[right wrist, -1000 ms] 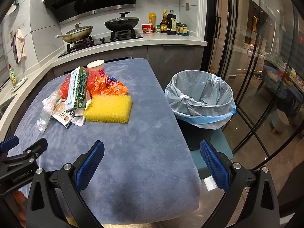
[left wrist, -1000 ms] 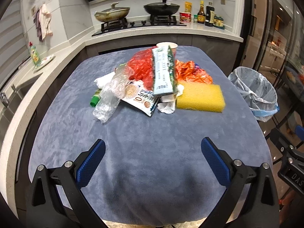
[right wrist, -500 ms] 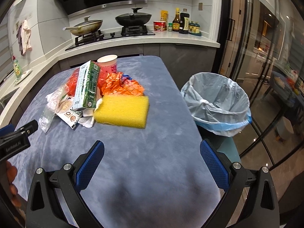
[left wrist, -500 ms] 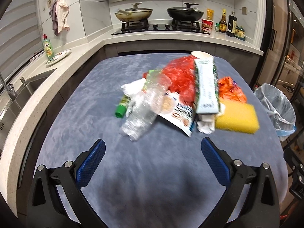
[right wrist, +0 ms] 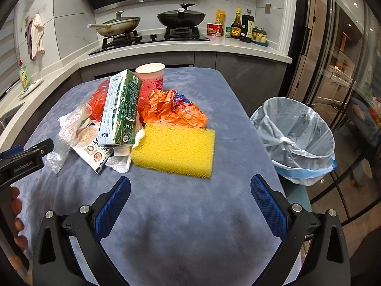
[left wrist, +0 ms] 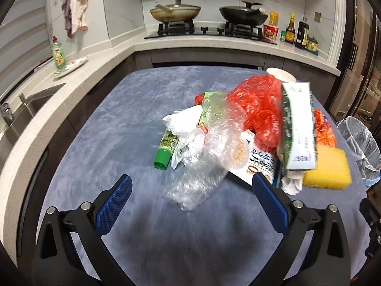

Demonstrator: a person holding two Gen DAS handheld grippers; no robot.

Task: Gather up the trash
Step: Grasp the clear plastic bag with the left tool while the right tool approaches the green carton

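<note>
A heap of trash lies on the blue-grey table [left wrist: 123, 124]: a crushed clear plastic bottle [left wrist: 209, 152], a green-capped tube [left wrist: 165, 149], white tissue [left wrist: 184, 122], a red plastic bag [left wrist: 258, 106], a green-and-white carton [right wrist: 121, 109], a snack packet [right wrist: 95, 150], an orange wrapper [right wrist: 171, 108], a paper cup [right wrist: 151, 76] and a yellow sponge [right wrist: 175, 151]. My left gripper [left wrist: 190, 205] is open just short of the clear bottle. My right gripper [right wrist: 190, 205] is open just short of the sponge. Neither holds anything.
A bin lined with a pale blue bag [right wrist: 297, 138] stands off the table's right edge. Behind the table runs a counter with a stove, two pans [right wrist: 181, 16] and sauce bottles [right wrist: 243, 25]. A sink [left wrist: 31, 100] is on the left. A hand [right wrist: 16, 217] grips the left tool.
Both grippers have moved forward toward the heap, which looms larger now. The left one has also swung left, facing the clear bottle. Both stay open.
</note>
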